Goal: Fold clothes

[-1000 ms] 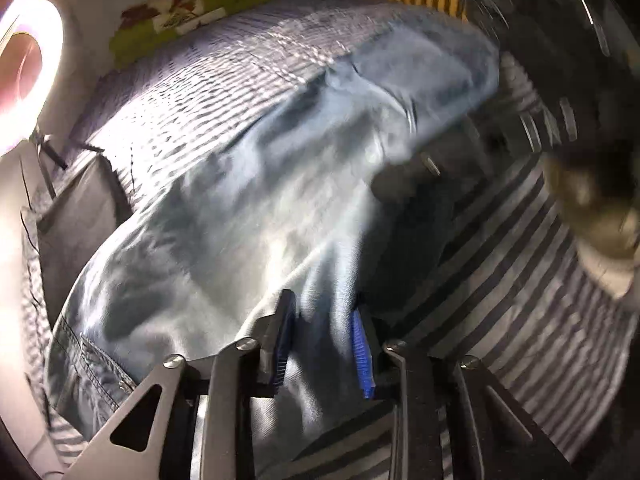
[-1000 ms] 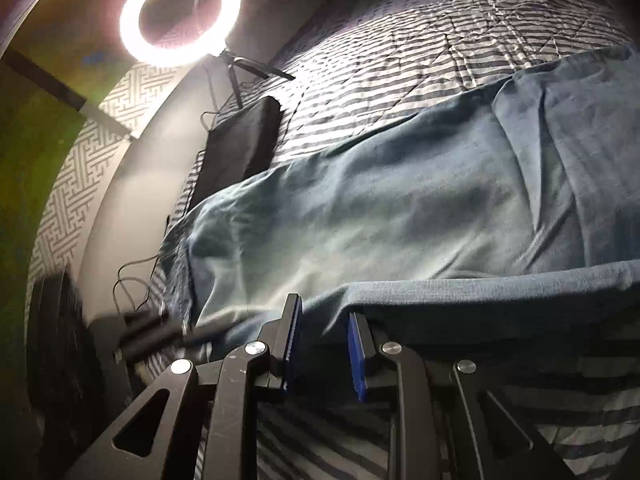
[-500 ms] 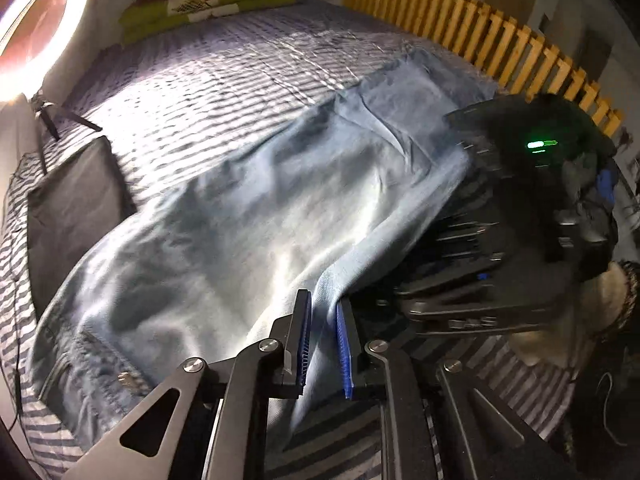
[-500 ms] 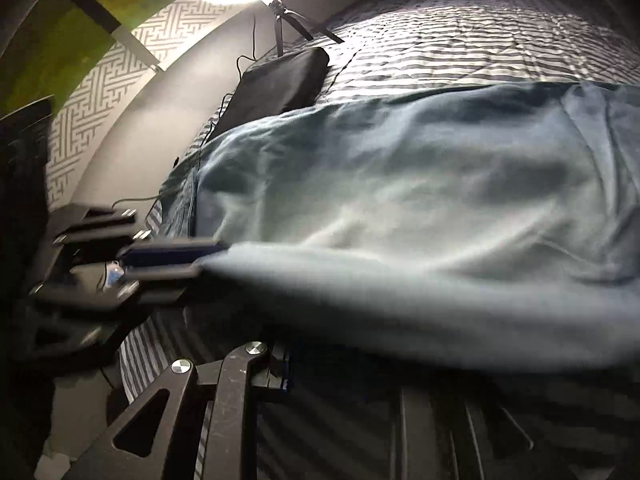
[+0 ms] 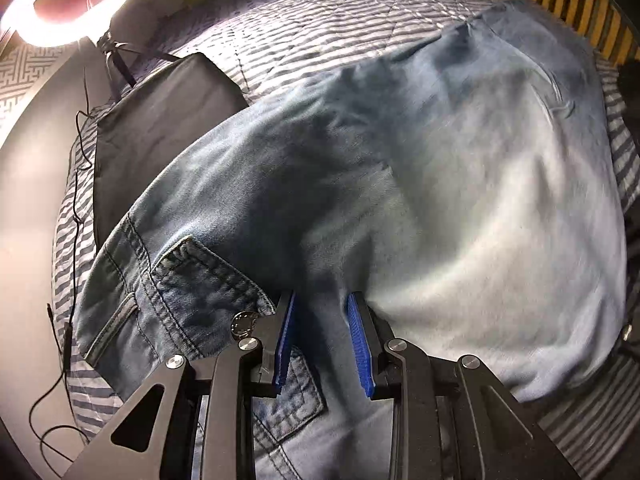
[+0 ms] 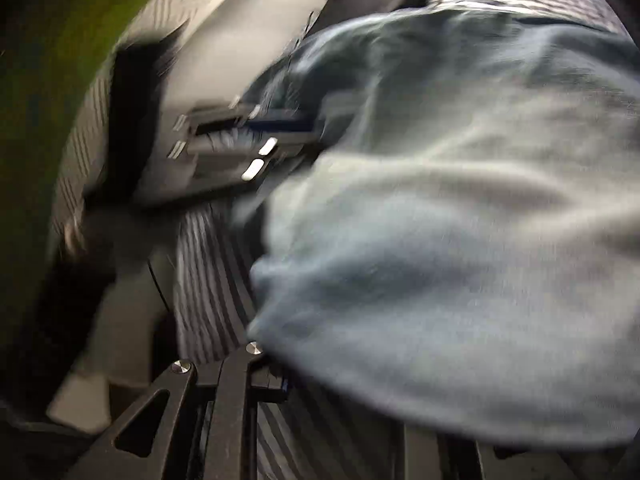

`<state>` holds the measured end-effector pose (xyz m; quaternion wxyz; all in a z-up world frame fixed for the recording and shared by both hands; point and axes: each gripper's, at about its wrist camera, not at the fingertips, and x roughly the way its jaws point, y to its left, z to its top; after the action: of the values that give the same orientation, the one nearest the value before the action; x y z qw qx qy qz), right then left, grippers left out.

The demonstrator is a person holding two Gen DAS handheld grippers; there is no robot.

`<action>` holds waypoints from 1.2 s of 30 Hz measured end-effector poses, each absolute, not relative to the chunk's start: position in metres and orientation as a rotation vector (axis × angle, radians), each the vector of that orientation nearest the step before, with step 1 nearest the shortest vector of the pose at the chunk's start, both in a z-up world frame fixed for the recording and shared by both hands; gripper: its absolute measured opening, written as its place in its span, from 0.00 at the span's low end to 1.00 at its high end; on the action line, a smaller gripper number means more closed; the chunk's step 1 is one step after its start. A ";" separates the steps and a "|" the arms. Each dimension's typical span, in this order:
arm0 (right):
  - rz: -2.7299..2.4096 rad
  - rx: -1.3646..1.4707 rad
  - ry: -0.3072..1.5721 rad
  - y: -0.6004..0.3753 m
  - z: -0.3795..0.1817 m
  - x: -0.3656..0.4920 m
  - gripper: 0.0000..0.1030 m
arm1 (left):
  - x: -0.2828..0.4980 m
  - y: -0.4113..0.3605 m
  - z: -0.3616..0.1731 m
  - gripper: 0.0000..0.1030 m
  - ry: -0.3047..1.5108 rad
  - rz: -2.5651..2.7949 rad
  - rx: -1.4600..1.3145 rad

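Left gripper, jaws just opening, straddles folded jeans.

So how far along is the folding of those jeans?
One fold looks done: the jeans lie doubled over on the striped bedspread. The left gripper has just been opening its jaws, denim between them. The right gripper's tips are hidden under cloth. Further folds remain.

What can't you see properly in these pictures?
- Right tongs, right wrist view: the jeans drape over the tips, so whether they pinch is hidden.
- Right wrist view overall: motion blur smears everything.
- Ring light, left wrist view: cut off by the top edge.
- Black flat thing, left wrist view: too dark to identify.
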<state>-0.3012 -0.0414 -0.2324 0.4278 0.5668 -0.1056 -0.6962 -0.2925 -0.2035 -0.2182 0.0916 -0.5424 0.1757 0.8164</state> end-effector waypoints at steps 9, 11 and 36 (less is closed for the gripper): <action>-1.751 1.439 -0.265 -0.034 -0.236 -0.297 0.20 | -0.285 -0.323 -0.156 0.78 0.136 2.794 -1.556; -1.757 1.438 -0.289 -0.031 -0.236 -0.295 0.20 | -0.286 -0.348 -0.157 0.78 0.045 2.813 -1.586; -1.901 1.428 -0.063 -0.047 -0.222 -0.275 0.20 | -0.305 -0.366 -0.218 0.17 0.293 2.956 -1.858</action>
<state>-0.2746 -0.0474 -0.2221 0.3724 0.5573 -0.0248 -0.7418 -0.3054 -0.3659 -0.2182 -0.1800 -0.5216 0.0822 0.8299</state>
